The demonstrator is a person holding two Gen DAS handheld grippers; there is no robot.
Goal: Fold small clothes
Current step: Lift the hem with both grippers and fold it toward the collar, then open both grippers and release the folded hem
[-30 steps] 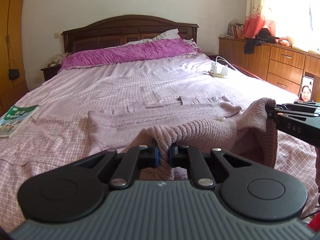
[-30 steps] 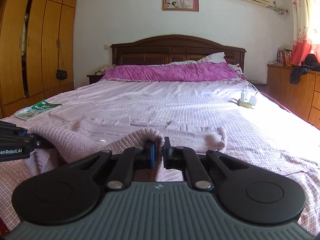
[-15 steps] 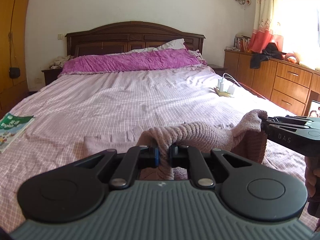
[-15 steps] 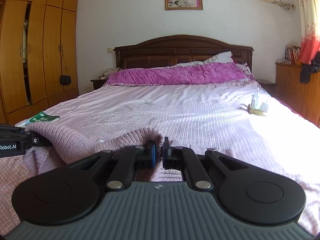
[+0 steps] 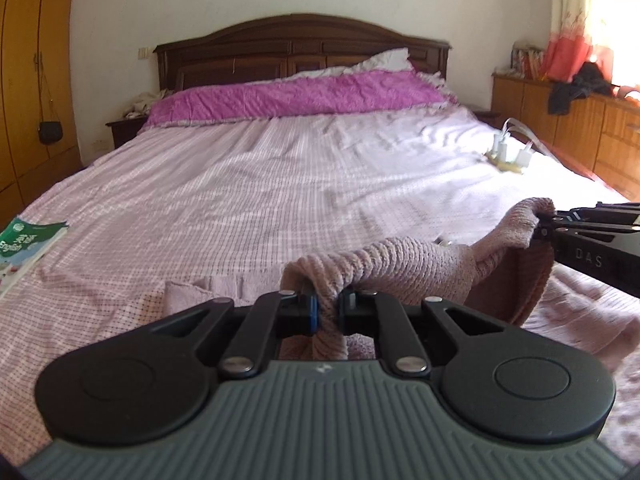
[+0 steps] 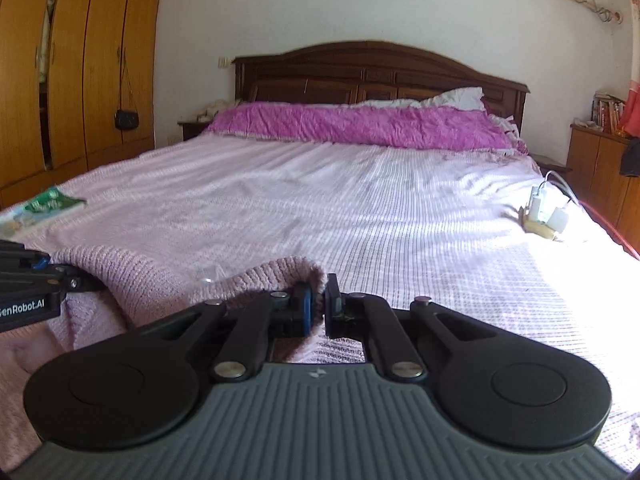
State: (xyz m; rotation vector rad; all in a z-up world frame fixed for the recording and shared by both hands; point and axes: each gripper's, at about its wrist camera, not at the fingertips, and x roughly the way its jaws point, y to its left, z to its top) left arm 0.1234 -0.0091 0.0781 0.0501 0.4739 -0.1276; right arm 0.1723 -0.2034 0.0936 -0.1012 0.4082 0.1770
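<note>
Since the earlier frames both grippers have carried the knit's held edge farther up the bed, covering most of the flat part. Left gripper is clamped on the pink knit sweater; right gripper pinches the same ribbed edge. Sweater sags between them, near end of the bed. Judgement: soft, light, stretchy; corners are the best hold.

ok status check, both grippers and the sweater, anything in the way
Left gripper shut on pink sweater. Right gripper shut on same hem, edge lifted off bed. Book and charger strip out at the sides, path clear.
</note>
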